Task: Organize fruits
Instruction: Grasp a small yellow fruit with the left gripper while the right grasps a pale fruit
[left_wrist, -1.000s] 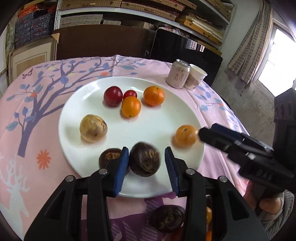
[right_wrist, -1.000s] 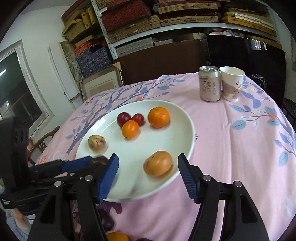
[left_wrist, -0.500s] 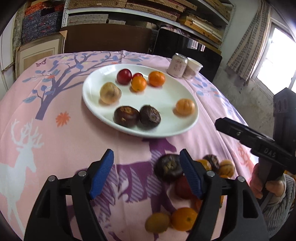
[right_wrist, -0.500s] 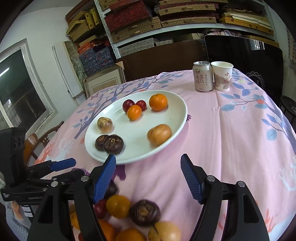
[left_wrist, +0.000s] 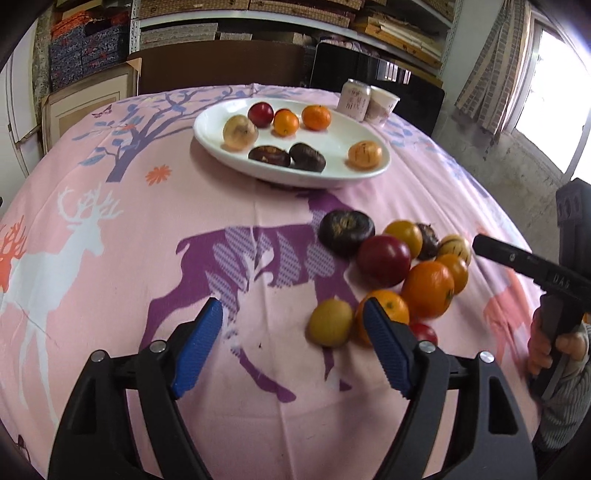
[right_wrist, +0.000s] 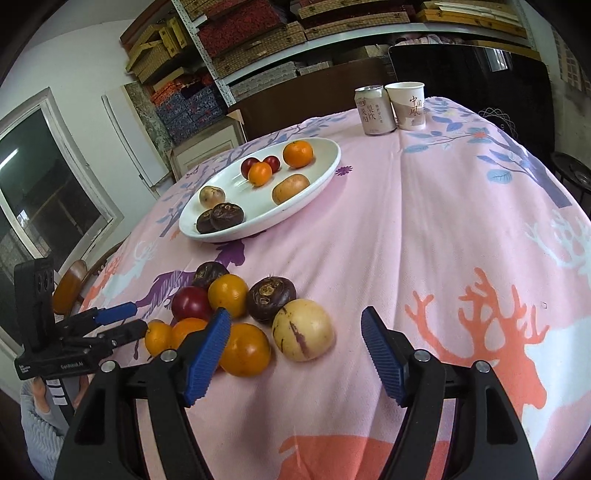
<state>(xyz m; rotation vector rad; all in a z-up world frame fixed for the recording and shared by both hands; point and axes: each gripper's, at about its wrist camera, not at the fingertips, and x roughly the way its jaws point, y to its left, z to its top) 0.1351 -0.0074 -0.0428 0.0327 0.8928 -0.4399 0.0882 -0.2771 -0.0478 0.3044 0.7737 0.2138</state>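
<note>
Plate (left_wrist: 373, 173): white, glossy, oval, upper centre of frame; holds seven round fruits. Loose fruits (left_wrist: 391, 273): smooth orange, red and wrinkled dark skins, heaped on pink printed cloth (left_wrist: 110, 280), right of centre. Left gripper (left_wrist: 293, 332): ribbed blue pads, jaws just opened further, spread, nothing between. Right gripper (right_wrist: 295, 339): spread, empty; pale streaked fruit (right_wrist: 303, 329) apparently just beyond.

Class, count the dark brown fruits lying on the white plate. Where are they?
2. Both lie touching at the plate's near rim: one in front, the other partly hidden behind it. None seems hidden.
</note>
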